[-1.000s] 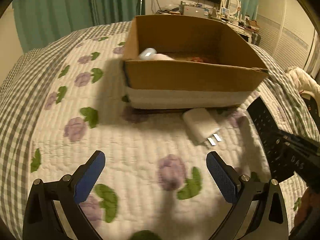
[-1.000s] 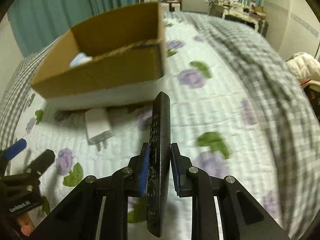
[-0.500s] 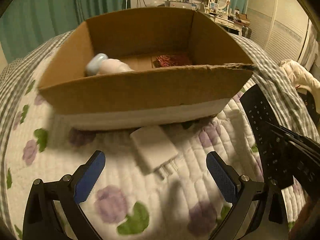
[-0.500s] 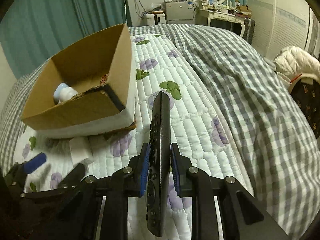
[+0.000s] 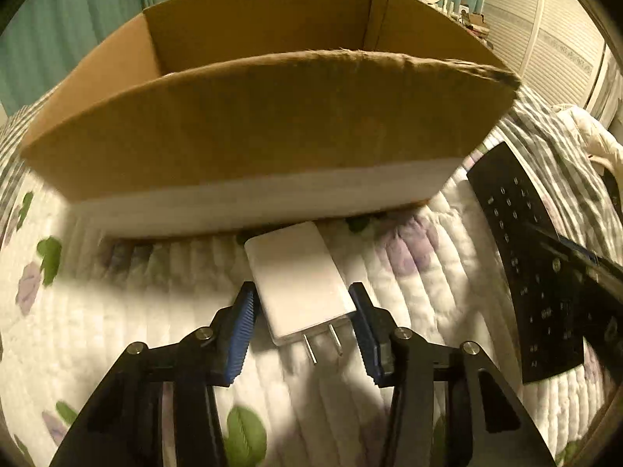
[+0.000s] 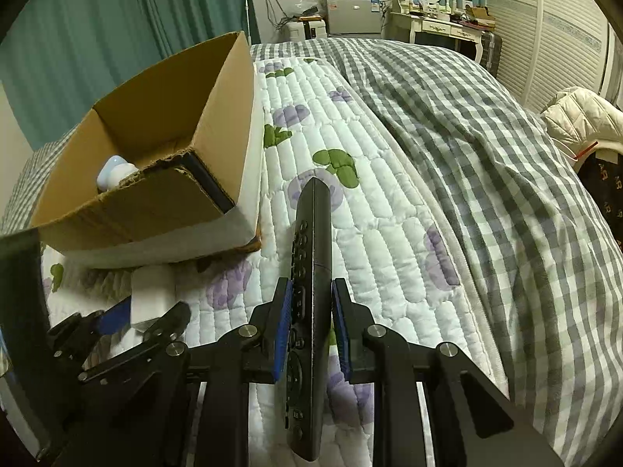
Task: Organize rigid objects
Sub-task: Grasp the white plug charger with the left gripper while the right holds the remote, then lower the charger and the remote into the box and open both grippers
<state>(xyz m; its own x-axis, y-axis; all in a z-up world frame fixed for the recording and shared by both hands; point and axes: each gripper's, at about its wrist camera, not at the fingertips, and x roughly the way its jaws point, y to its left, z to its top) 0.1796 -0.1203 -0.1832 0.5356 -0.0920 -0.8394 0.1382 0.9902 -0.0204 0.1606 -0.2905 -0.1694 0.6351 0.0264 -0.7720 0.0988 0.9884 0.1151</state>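
A white plug adapter lies on the quilt just in front of the cardboard box, prongs toward me. My left gripper has its blue pads on either side of the adapter's near end, narrowly apart, with small gaps showing. My right gripper is shut on a black remote control, held edge-up above the quilt; it also shows at the right of the left wrist view. The adapter and left gripper show low left in the right wrist view.
The box holds a pale blue-capped bottle. A grey checked blanket covers the bed's right side. A white jacket lies at far right. Green curtains and a dresser stand behind.
My left gripper has moved forward and down to the adapter and its jaws have closed in around it. The right gripper with the remote has stayed nearly still.
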